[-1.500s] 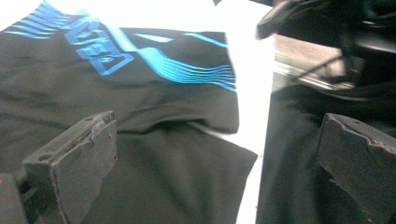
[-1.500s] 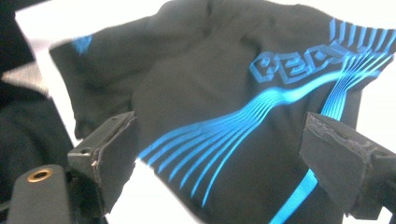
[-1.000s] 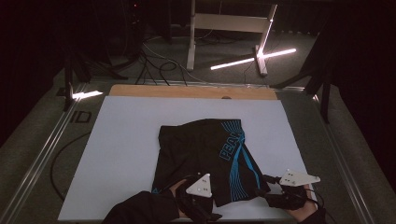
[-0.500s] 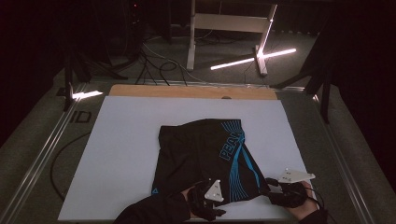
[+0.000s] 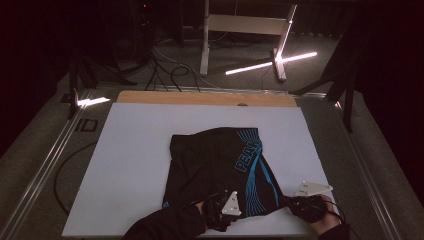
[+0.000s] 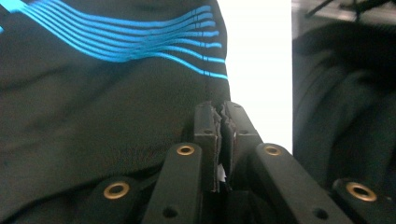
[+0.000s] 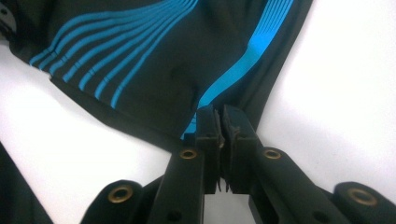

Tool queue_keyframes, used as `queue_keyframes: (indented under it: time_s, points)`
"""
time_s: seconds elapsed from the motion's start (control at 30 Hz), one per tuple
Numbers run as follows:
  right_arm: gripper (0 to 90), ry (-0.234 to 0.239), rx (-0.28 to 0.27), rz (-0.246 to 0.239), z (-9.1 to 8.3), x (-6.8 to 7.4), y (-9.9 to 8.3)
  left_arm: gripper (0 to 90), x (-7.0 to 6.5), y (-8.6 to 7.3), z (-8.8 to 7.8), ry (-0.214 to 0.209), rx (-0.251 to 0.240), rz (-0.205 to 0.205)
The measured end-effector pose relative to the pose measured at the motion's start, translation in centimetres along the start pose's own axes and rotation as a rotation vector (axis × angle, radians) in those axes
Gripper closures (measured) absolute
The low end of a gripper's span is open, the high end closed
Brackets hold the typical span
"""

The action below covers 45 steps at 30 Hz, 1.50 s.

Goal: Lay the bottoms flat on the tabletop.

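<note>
Black shorts (image 5: pixel 215 155) with blue stripes and blue lettering lie flat on the white table board (image 5: pixel 135 150). My left gripper (image 5: pixel 239 213) is at the near hem, by the stripes. Its jaws have just been closing. In the left gripper view they are shut (image 6: pixel 221 112) on the black fabric (image 6: pixel 93 93) of the hem. My right gripper (image 5: pixel 286 204) is at the near right corner of the shorts. Its jaws have just been closing too. In the right gripper view they are shut (image 7: pixel 220 114) on that corner, where a blue stripe (image 7: pixel 233 70) ends.
A wooden strip (image 5: pixel 200 97) borders the far edge of the board. Metal rails (image 5: pixel 45 170) run along the left side. Cables, a stand (image 5: pixel 205 40) and a lit light bar (image 5: pixel 270 62) are on the dark floor beyond. White board lies bare to the left of the shorts.
The left gripper has slid right along the near hem and dropped onto it. Both grippers' jaws have closed on the shorts. The right hand has hardly moved.
</note>
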State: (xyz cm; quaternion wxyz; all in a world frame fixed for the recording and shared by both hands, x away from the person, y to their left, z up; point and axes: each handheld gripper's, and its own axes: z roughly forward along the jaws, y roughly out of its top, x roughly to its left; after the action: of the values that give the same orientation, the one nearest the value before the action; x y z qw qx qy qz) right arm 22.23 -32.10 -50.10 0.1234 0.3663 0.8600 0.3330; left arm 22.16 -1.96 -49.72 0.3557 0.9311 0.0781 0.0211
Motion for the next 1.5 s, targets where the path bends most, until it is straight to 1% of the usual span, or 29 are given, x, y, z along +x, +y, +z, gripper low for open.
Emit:
queue_keyframes:
  time_s: [0.03,0.07,0.1,0.13,0.2,0.23,0.27,0.3,0.37,0.43,0.47,0.5,0.53,0.57,0.6,0.67,0.7,0.77,0.8,0.87,0.93,1.03,1.1,1.13,1.17,1.2,1.3,1.33,1.5]
  points:
    - [86.7,0.003,-0.016,0.013,-0.3,-0.1,0.1,86.5,0.1,0.2,-0.4,-0.004,-0.003,0.005]
    - [86.7,0.003,-0.016,0.013,-0.3,-0.1,0.1,86.7,0.1,0.2,-0.4,-0.004,-0.003,0.005]
    - [86.7,0.005,-0.035,0.031,-0.6,0.0,0.3,86.7,0.1,0.2,-0.4,-0.004,-0.003,0.005]
    - [86.9,-0.002,-0.060,0.030,-1.0,0.0,0.4,87.5,0.2,0.7,-1.5,-0.012,-0.022,0.003]
    - [87.0,-0.002,-0.072,0.019,-1.4,0.2,0.6,88.0,0.2,0.9,-2.3,-0.011,-0.034,0.005]
    - [87.0,-0.002,-0.072,0.019,-1.4,0.2,0.6,88.1,0.2,0.9,-2.3,-0.011,-0.034,0.005]
    - [87.1,0.001,-0.073,0.023,-1.5,0.4,0.7,88.1,0.3,1.1,-2.7,-0.010,-0.040,0.005]
    - [87.3,0.008,-0.075,0.005,-1.7,0.7,0.9,88.1,0.4,1.2,-3.7,0.000,-0.050,0.007]
    - [87.3,0.021,-0.081,-0.001,-2.0,1.0,1.1,88.1,0.5,1.3,-4.7,0.001,-0.061,0.008]
    - [87.3,0.032,-0.087,0.000,-2.4,1.4,1.2,88.1,0.5,1.1,-5.3,-0.001,-0.067,0.000]
    - [87.3,0.038,-0.086,-0.004,-2.5,1.5,1.3,88.1,0.5,1.0,-5.6,0.001,-0.064,0.006]
    - [87.3,0.046,-0.088,-0.023,-2.5,1.6,1.2,88.1,0.5,0.8,-5.9,-0.001,-0.062,0.002]
    - [87.3,0.046,-0.088,-0.023,-2.5,1.6,1.2,88.1,0.5,0.8,-5.9,-0.001,-0.062,0.002]
    - [87.3,0.069,-0.073,-0.032,-2.5,2.0,1.2,88.0,0.4,0.3,-6.1,-0.009,-0.061,-0.006]
    - [87.3,0.080,-0.064,-0.045,-2.4,2.2,1.1,88.0,0.4,0.0,-6.1,-0.015,-0.057,-0.011]
    - [87.3,0.083,-0.057,-0.044,-2.4,2.5,1.1,88.0,0.4,-0.3,-6.0,-0.017,-0.054,-0.015]
    - [87.3,0.090,-0.049,-0.052,-2.4,2.9,0.8,88.0,0.4,-0.9,-5.6,-0.033,-0.036,-0.018]
    - [87.3,0.096,-0.043,-0.055,-2.4,2.9,0.7,87.9,0.3,-1.1,-5.4,-0.038,-0.034,-0.022]
    - [87.3,0.100,-0.036,-0.052,-2.4,3.1,0.5,87.9,0.2,-1.6,-5.0,-0.052,-0.024,-0.030]
    - [87.2,0.110,-0.024,-0.059,-2.3,3.1,0.3,87.9,0.2,-2.0,-4.6,-0.059,-0.015,-0.034]
    - [87.2,0.113,-0.015,-0.048,-2.2,3.2,0.2,87.8,0.2,-2.4,-4.2,-0.071,-0.020,-0.047]
    - [87.1,0.120,0.010,-0.053,-1.7,3.1,0.1,87.7,0.2,-2.8,-3.7,-0.087,-0.009,-0.060]
    - [87.1,0.118,0.024,-0.063,-1.6,3.2,0.0,87.7,0.2,-2.8,-3.7,-0.087,-0.009,-0.060]
    - [86.9,0.127,0.040,-0.057,-1.3,3.2,-0.1,87.7,0.1,-3.0,-3.2,-0.110,0.006,-0.060]
    - [86.9,0.127,0.041,-0.055,-1.2,3.2,-0.1,87.6,0.1,-3.0,-3.2,-0.110,0.006,-0.060]
    - [86.9,0.132,0.047,-0.059,-1.2,3.1,-0.1,87.6,0.0,-3.1,-2.9,-0.120,0.023,-0.052]
    - [86.8,0.135,0.056,-0.056,-1.0,3.2,-0.2,86.8,0.0,-3.2,-2.6,-0.124,0.026,-0.050]
    - [86.8,0.133,0.066,-0.064,-0.9,3.1,-0.2,86.6,0.1,-3.2,-2.4,-0.130,0.023,-0.063]
    - [86.2,0.139,0.109,-0.067,-0.2,3.1,-0.4,83.7,0.2,-3.5,-2.1,-0.144,0.025,-0.078]
